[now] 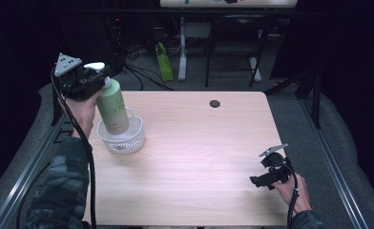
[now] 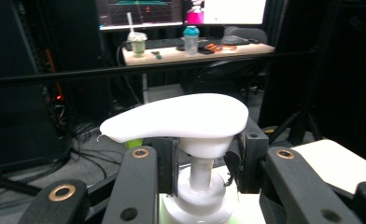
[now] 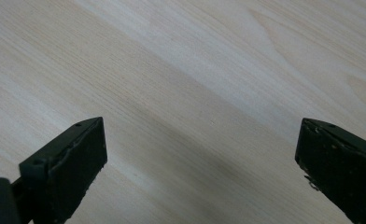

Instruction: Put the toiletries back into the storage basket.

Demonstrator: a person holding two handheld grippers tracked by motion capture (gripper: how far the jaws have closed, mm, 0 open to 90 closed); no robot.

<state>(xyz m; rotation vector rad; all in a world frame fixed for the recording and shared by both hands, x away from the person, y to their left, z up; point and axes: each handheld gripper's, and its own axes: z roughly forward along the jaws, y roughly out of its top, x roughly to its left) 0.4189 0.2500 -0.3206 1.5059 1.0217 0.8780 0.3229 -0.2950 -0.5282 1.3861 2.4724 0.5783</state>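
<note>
- The left gripper (image 1: pixel 97 78) is clamped on the neck of a green pump bottle (image 1: pixel 112 107), just under its white pump head (image 2: pixel 176 119); in the left gripper view the two black jaws press the narrow white stem from either side.
- The bottle tilts slightly, its base down inside a small clear plastic basket (image 1: pixel 123 138) at the left part of the light wood table (image 1: pixel 199 143). Whether the base actually rests on the basket floor is hard to tell from the high view.
- The left hand (image 1: pixel 82 112) holds its gripper at the table's left edge, a cable trailing down past the camouflage sleeve (image 1: pixel 61 191).
- The right gripper (image 1: pixel 260 180) sits low near the table's front right corner, well apart from the bottle; its jaws stand wide with only bare wood between them.
- A small dark round hole (image 1: pixel 214 103) marks the table's far side.
</note>
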